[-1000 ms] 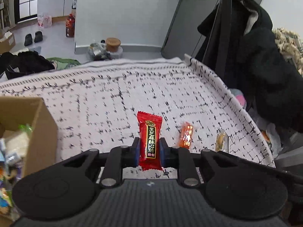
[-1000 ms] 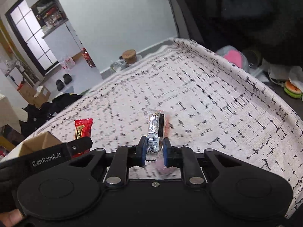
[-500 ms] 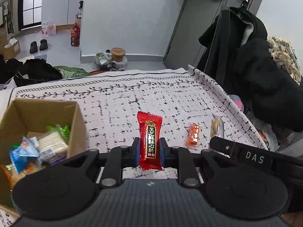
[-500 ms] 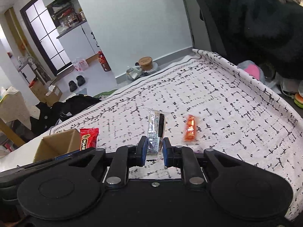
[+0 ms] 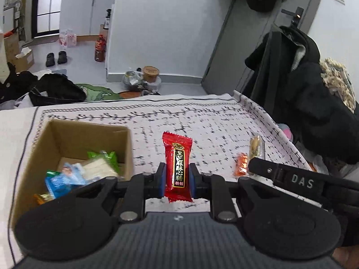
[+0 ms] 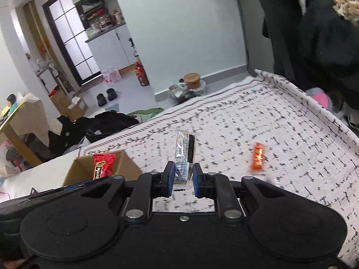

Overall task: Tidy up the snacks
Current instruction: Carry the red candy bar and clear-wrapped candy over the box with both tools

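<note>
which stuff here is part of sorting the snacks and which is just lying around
Part of the job:
- red candy, held in the left gripper
- clear-wrapped biscuit, held in the right gripper
- cardboard box
- orange candy

Just lying about:
- black coat
- slippers
- red bottle

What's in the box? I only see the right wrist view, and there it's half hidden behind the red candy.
Observer: The cardboard box already holds several wrapped snacks, blue, green and white.
Operator: Is anything else loose besides the orange candy?
Observer: Yes, a pale clear-wrapped snack lies just beyond the orange candy, near the cloth's edge.
Operator: Is the left gripper gripping firmly?
Observer: The left gripper is shut on the red candy's lower half, holding it upright.
</note>
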Motion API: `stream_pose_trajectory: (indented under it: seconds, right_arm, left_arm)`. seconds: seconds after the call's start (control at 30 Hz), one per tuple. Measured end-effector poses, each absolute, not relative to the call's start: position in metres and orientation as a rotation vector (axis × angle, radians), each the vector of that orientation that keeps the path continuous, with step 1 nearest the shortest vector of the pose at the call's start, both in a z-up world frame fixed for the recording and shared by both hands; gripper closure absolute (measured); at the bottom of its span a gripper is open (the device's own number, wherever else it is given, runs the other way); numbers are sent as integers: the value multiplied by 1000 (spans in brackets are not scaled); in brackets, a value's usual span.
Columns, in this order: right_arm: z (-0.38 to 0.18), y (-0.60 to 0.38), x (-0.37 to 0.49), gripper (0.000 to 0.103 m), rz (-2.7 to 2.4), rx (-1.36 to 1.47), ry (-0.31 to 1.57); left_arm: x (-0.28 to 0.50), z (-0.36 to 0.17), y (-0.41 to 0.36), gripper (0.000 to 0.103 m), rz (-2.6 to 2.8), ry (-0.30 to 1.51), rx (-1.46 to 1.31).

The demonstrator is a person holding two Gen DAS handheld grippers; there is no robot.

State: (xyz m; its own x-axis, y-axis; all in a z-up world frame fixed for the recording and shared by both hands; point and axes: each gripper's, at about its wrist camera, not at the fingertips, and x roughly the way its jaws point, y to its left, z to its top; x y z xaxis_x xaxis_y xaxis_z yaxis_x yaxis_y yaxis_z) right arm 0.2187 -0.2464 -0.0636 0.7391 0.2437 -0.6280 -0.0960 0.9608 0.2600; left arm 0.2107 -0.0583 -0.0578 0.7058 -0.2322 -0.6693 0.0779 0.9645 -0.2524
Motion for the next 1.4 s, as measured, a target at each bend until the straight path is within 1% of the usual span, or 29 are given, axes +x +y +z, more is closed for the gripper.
stream_pose_trajectory:
  seconds: [0.73, 1.13, 1.3, 1.37, 1.4]
  right_arm:
    - [-58, -157, 223, 86, 334, 172, 703]
    - [-61, -132, 234, 86, 350, 129, 714]
    - [-62, -128, 237, 86, 353, 123, 718]
    - [-64, -128, 238, 86, 354, 122, 721]
    - [-65, -128, 239, 86, 354, 125, 724]
  left_arm:
    - [195, -47, 50, 84, -11, 755, -247]
    - [227, -62, 67, 83, -5, 746, -261]
    - [239, -73, 68, 80, 59, 774, -260]
    - [238, -76, 71, 77, 55, 786, -281]
    - [237, -76, 72, 74, 50, 788, -290]
